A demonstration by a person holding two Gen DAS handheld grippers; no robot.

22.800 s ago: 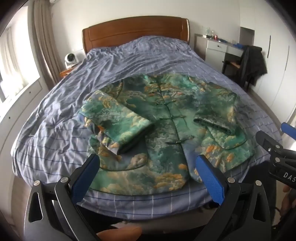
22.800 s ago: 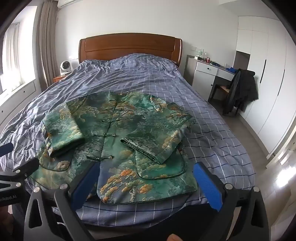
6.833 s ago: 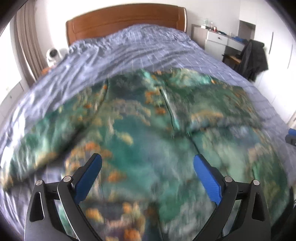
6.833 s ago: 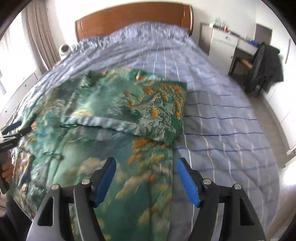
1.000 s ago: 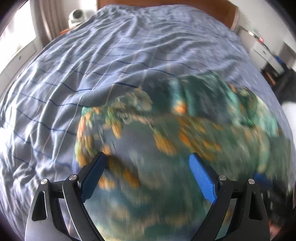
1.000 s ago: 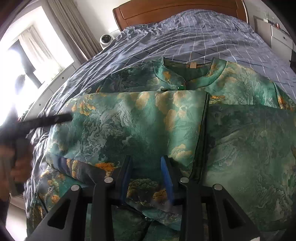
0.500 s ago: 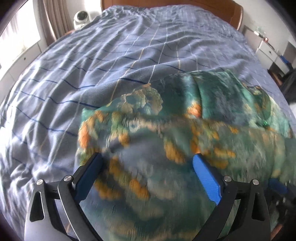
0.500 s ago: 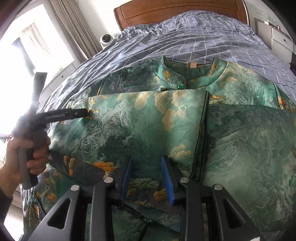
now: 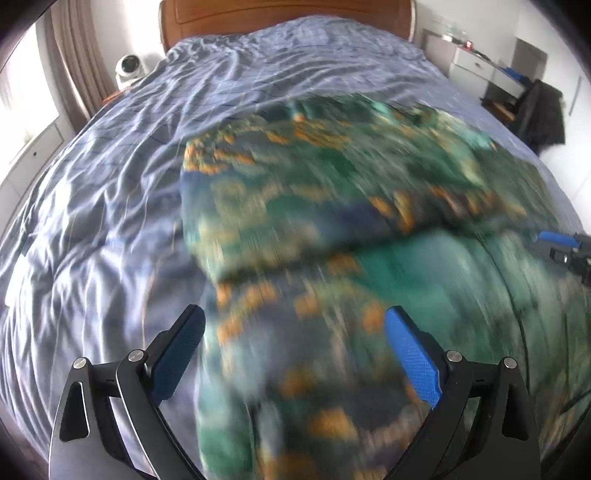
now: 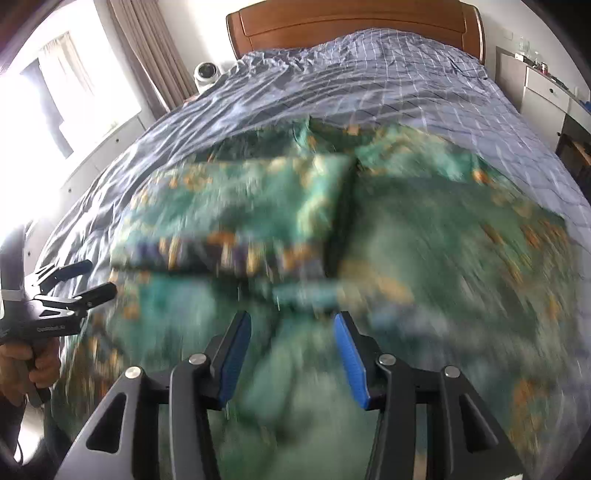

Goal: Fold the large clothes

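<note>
Green brocade jacket [image 10: 424, 236] lies on the bed [image 10: 369, 74], left side panel folded inward. Left tongs [image 9: 293, 354] released and empty; right tongs [image 10: 291, 354], jaws just opening, grasp nothing. Step: between folds. Next move likely requires gripping the hem to fold upward

Both wrist cams look steeply down, close over bed [image 9: 110, 177] foot toward headboard [image 10: 351, 22]; L view left, R view right; shared: folded green jacket [image 10: 424, 240], blurred
</note>
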